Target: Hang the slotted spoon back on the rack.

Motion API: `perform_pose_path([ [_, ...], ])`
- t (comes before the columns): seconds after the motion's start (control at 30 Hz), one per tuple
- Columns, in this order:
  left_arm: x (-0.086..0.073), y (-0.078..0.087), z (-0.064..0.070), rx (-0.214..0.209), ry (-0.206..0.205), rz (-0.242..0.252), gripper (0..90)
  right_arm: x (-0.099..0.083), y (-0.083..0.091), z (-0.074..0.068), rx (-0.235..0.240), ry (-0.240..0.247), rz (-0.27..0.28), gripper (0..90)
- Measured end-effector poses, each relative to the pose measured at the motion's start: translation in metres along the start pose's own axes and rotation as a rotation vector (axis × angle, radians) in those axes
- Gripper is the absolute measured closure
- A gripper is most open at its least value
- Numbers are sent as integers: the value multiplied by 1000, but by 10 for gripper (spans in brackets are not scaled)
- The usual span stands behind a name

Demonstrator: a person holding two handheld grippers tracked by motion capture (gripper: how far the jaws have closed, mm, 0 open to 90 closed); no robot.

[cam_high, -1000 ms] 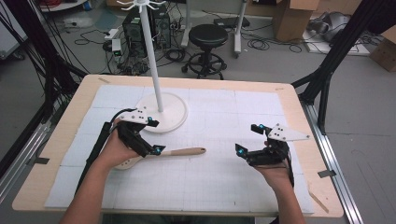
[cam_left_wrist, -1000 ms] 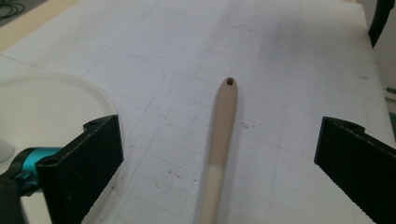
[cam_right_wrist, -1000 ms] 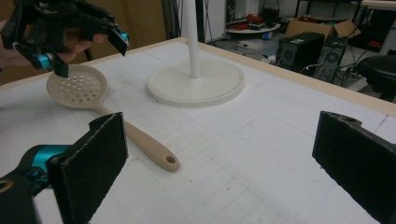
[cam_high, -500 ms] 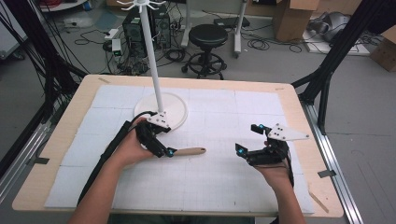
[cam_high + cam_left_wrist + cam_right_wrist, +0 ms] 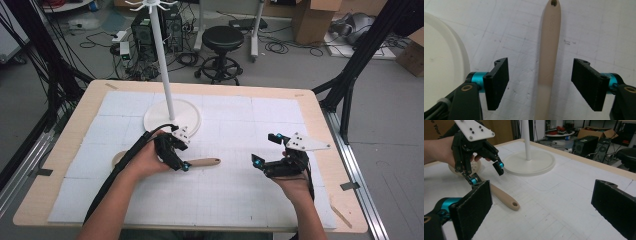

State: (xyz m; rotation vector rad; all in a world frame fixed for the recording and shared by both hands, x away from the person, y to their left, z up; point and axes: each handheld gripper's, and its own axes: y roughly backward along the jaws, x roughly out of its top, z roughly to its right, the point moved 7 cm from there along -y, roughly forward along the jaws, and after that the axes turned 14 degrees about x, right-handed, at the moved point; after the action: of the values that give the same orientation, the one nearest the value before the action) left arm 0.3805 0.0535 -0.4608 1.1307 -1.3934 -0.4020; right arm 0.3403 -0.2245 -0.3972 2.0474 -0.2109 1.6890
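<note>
A beige slotted spoon (image 5: 205, 162) lies flat on the white mat, handle pointing right; its perforated head (image 5: 475, 166) sits behind the person's left hand. My left gripper (image 5: 179, 161) hovers low over the handle and is open. In the left gripper view the handle (image 5: 549, 50) runs up between the two spread jaws of the left gripper (image 5: 540, 83), touching neither. My right gripper (image 5: 265, 148) rests open to the right of the spoon, nothing between its jaws (image 5: 541, 207). From there I see the left gripper (image 5: 486, 173) above the handle (image 5: 504, 196).
A white hook stand rises on a tall pole (image 5: 162, 55) from a round base (image 5: 187, 117) just behind the left gripper; the base rim (image 5: 441, 50) lies close to the left jaw. The wooden table edge (image 5: 325, 130) frames the mat. A stool (image 5: 222, 37) stands on the floor beyond.
My left gripper has moved right, from over the spoon's head end to over its handle, and stays open. The right gripper and the spoon have not moved.
</note>
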Motion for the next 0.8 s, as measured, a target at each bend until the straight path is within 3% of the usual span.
perform_pose_path([
  [0.57, -9, -15, 8, -18, -51, -104, 527, -2, -2, 0, 3, -4, -8, 25],
  [0.8, -8, -15, 8, -26, -54, -105, 577, -3, -3, 0, 1, -3, -14, 25],
])
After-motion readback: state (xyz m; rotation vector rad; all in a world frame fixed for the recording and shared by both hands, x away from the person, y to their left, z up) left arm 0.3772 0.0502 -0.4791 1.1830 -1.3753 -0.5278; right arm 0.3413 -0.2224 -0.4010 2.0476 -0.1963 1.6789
